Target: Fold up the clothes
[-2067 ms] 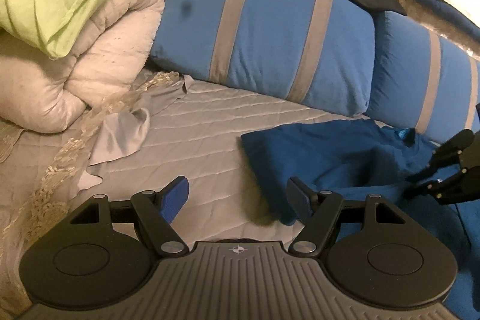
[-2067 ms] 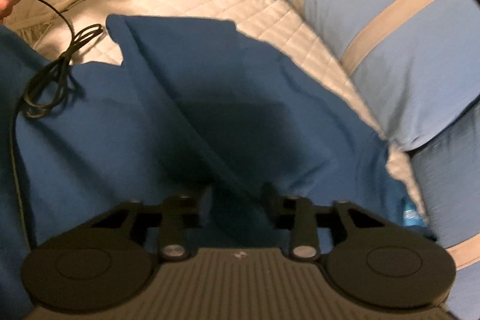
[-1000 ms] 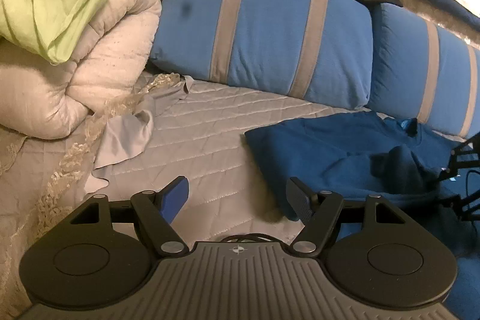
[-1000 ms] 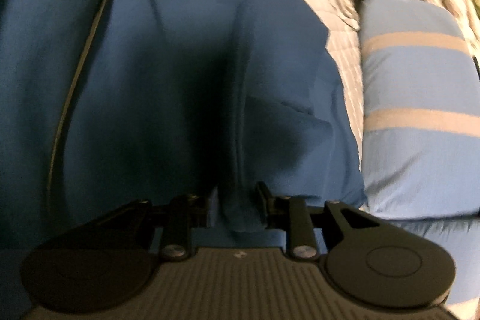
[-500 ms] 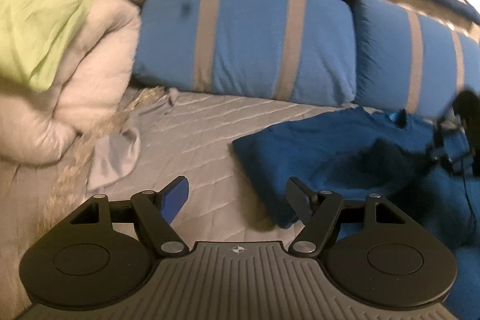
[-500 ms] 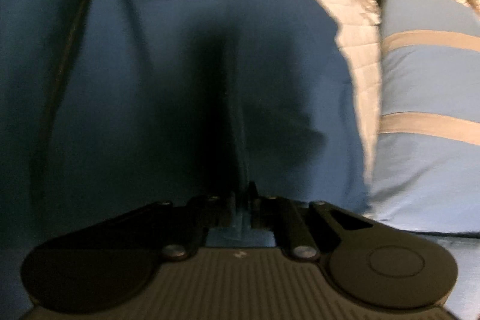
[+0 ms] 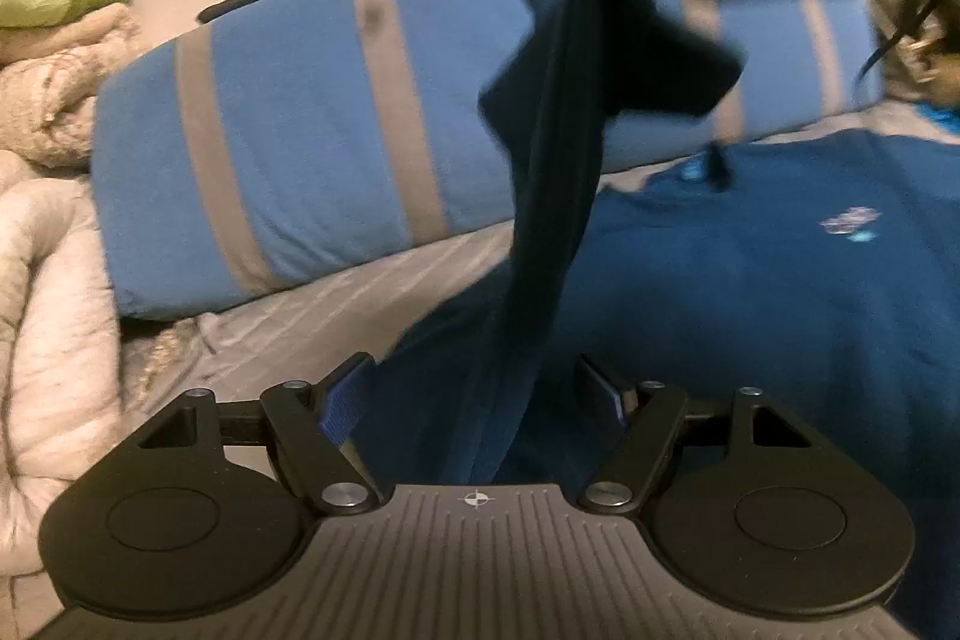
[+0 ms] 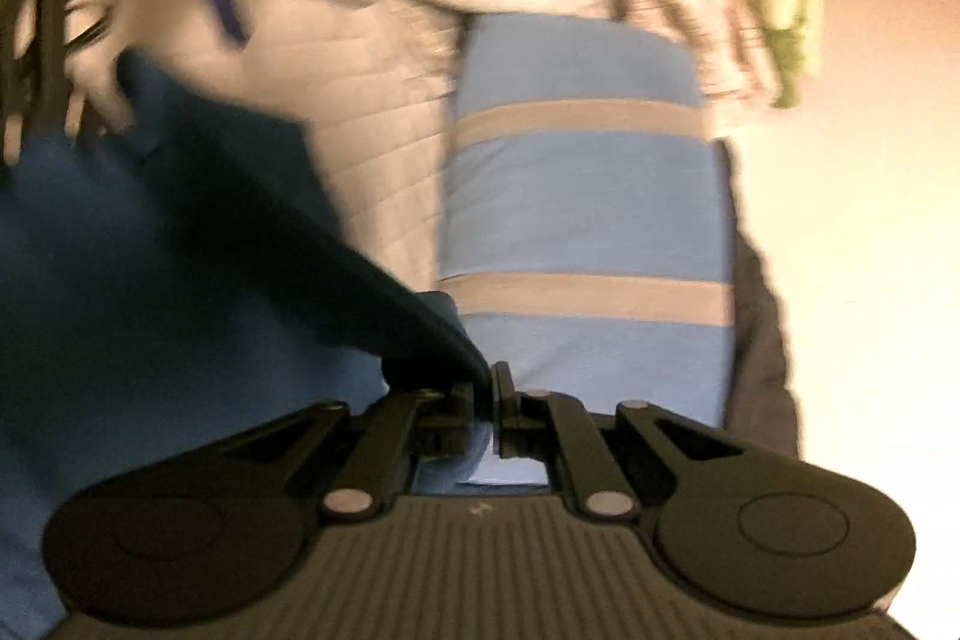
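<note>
- Bed (image 7: 312, 316): grey quilted cover, bare at 9 o'clock of the left wrist view.
- Pillow (image 7: 288, 148): blue with grey stripes, lying across 10 to 2 o'clock along the wall.
- Duvet (image 7: 54, 280): cream, bunched at the 9 o'clock edge.
- Shirt (image 7: 750, 292): blue, spread flat on the bed from 3 to 5 o'clock; one part is lifted in a dark taut strip (image 7: 552, 196) toward 12 o'clock.
- Right gripper (image 8: 492, 394): jaws closed together, clamped on the shirt's edge, seen at centre of its own view.
- Left gripper (image 7: 480, 394): jaws wide apart, holding nothing, with the lifted strip running between them.
</note>
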### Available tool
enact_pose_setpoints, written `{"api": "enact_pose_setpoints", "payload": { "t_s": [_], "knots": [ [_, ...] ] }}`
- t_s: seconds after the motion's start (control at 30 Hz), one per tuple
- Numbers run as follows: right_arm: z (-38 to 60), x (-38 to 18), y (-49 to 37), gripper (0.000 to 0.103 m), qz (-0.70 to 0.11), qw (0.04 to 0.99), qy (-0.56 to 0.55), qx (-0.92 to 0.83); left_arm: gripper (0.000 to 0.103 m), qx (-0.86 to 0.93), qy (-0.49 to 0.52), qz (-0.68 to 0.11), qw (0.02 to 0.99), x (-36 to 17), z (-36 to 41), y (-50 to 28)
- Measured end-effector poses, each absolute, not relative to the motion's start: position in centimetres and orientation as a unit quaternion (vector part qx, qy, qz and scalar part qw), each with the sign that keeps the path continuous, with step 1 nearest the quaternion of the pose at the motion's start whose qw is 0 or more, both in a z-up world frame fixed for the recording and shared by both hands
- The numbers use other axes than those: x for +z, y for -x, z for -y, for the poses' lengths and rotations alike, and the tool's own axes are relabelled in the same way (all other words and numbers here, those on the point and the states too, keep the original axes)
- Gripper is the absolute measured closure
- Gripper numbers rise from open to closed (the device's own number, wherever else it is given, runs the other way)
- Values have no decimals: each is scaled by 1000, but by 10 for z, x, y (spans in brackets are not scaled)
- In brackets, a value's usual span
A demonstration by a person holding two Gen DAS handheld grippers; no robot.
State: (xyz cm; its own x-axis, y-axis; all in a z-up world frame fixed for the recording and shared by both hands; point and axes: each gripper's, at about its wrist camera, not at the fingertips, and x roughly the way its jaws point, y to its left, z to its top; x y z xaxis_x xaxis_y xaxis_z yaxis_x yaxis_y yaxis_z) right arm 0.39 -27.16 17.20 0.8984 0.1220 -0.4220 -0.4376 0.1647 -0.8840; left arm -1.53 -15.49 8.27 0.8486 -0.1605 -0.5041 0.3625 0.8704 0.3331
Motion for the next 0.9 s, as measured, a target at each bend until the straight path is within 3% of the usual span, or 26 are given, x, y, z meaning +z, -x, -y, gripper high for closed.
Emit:
{"api": "enact_pose_setpoints", "payload": {
  "t_s": [0.27,0.4,0.63,0.8,0.9],
  "knots": [
    [293,223,-18,98,-92,800,586,96,30,-101,-105,-296,944,64,108,-16],
    [315,232,-22,99,-97,815,568,67,25,-128,-116,-310,935,61,102,-21],
    [350,217,-24,98,-147,822,546,68,27,-176,-118,-354,911,59,98,-25],
    [379,196,-27,98,-245,840,471,108,65,-189,-128,-361,904,63,96,-21],
    [396,175,-25,98,-291,843,433,127,77,-190,-164,-349,903,63,106,-16]
  ]
}}
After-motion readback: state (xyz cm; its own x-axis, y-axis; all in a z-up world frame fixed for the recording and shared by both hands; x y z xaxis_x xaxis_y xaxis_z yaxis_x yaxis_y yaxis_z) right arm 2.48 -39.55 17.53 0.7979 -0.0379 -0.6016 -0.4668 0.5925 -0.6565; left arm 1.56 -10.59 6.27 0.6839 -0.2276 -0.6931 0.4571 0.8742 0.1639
